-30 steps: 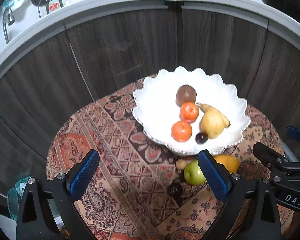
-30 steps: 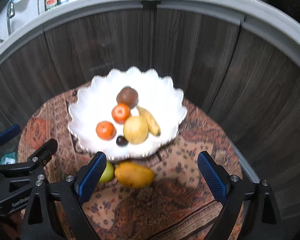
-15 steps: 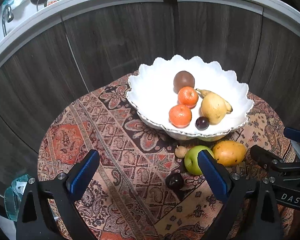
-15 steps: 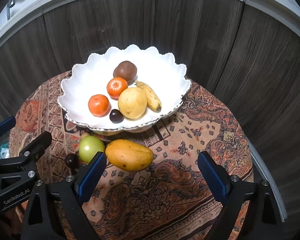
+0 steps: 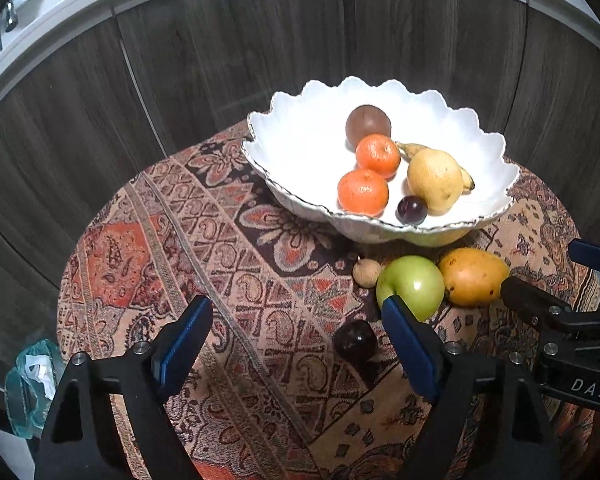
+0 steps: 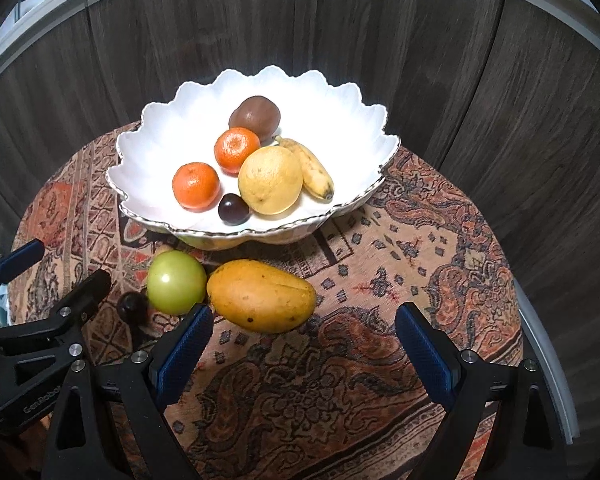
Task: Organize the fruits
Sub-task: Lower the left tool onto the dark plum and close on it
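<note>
— White bowl (image 6: 148, 148): six fruits in. Desk (image 6: 380, 280): mango (image 6: 260, 296), apple (image 6: 176, 282) loose.
— Both grippers (image 5: 296, 344) (image 6: 304, 344) apart, empty; left's jaws just narrowed. Straddle mango crosswise, I'd say.

So the round desk is covered with a patterned cloth (image 5: 228, 248), all paisley and flower motifs in orange, brown and cream. Behind it runs a wall of dark wood-grain cabinet doors (image 5: 228, 56) under a pale grey countertop edge (image 5: 44, 28). Down at the lower left, off the desk edge, there's a crumpled teal plastic bag (image 5: 30, 388). Stuff up on the counter is too blurry to make out.
</note>
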Demonstrator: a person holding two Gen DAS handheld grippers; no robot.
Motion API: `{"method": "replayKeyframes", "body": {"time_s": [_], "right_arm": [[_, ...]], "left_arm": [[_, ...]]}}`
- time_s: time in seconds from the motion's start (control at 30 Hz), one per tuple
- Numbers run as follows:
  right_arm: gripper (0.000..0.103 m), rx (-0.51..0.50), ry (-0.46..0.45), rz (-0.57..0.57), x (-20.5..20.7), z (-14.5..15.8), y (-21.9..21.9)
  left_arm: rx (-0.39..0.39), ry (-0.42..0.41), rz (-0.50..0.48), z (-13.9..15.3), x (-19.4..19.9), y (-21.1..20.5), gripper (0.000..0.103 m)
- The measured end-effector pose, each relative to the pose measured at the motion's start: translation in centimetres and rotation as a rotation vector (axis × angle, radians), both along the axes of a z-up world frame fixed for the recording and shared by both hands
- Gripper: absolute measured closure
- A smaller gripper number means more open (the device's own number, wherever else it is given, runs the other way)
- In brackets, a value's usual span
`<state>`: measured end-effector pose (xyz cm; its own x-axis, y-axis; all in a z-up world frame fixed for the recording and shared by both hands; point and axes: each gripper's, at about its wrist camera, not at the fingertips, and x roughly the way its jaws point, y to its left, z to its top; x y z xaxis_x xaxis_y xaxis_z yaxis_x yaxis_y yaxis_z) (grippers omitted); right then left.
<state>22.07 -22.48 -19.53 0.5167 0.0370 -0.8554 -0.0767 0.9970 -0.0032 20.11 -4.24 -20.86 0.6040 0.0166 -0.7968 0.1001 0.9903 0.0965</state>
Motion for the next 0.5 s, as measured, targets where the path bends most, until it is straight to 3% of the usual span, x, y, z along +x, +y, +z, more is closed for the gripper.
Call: {"method": "replayKeyframes", "body": {"time_s": [0.17,0.5], "right_arm": [[0.01,-0.002,0.007,-0.002,-0.1,-0.5,-0.2],[0.01,-0.013,0.01,-0.003,-0.2,-0.8,-0.1]], "left_arm": [[-0.006,0.022,-0.014,-0.9,0.0,-0.2,0.018],[-0.009,0.061,-0.041,-2.6,0.2,-0.7,0.031]]}}
